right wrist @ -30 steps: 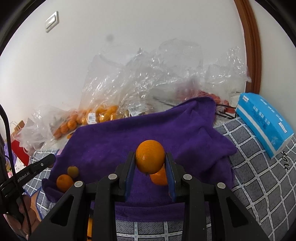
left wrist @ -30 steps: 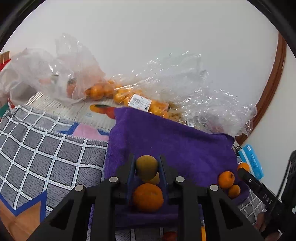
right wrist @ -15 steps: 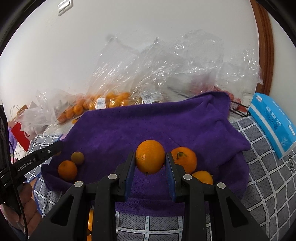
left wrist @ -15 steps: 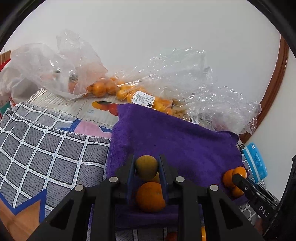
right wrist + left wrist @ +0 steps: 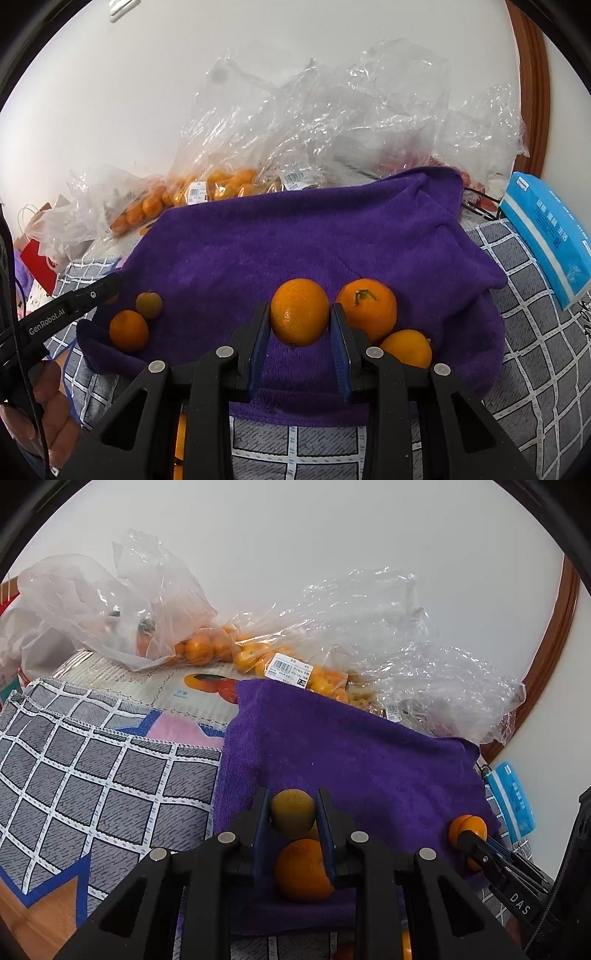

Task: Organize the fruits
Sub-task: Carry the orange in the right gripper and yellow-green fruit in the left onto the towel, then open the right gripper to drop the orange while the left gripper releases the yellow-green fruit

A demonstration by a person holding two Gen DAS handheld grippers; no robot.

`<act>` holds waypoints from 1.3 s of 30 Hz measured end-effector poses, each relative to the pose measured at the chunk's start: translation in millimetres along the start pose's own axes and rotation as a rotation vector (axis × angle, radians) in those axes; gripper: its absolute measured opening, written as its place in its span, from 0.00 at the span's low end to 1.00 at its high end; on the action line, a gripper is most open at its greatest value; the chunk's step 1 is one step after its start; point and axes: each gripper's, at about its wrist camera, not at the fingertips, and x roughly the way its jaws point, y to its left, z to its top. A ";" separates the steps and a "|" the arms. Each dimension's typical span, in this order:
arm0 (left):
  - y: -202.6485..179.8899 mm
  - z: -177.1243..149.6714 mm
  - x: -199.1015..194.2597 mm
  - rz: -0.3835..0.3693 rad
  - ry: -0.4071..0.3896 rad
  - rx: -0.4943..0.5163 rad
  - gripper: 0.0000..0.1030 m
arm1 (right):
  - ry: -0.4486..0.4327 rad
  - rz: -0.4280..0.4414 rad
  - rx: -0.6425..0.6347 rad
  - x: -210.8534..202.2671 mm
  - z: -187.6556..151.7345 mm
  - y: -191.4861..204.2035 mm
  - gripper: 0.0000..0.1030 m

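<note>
Both jaws pinch fruit; lower the right gripper (image 5: 300, 325) until its orange (image 5: 299, 312) touches the purple towel (image 5: 295, 240), then spread.

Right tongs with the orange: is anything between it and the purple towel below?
Nothing visible. The right tongs hold the orange over bare purple towel. Two oranges already lie just to its right, beside the spot rather than under it.

A towel (image 5: 295, 251) lies on a checked cloth (image 5: 535, 332), bags of fruit (image 5: 221, 184) behind it, a box (image 5: 546, 236) to its right; two oranges (image 5: 129, 330) sit at its left edge, two (image 5: 369, 310) at right.
</note>
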 end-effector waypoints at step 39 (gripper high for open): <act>-3.2 -1.7 5.9 -0.005 0.038 0.020 0.23 | -0.040 0.042 -0.027 -13.6 1.6 9.0 0.43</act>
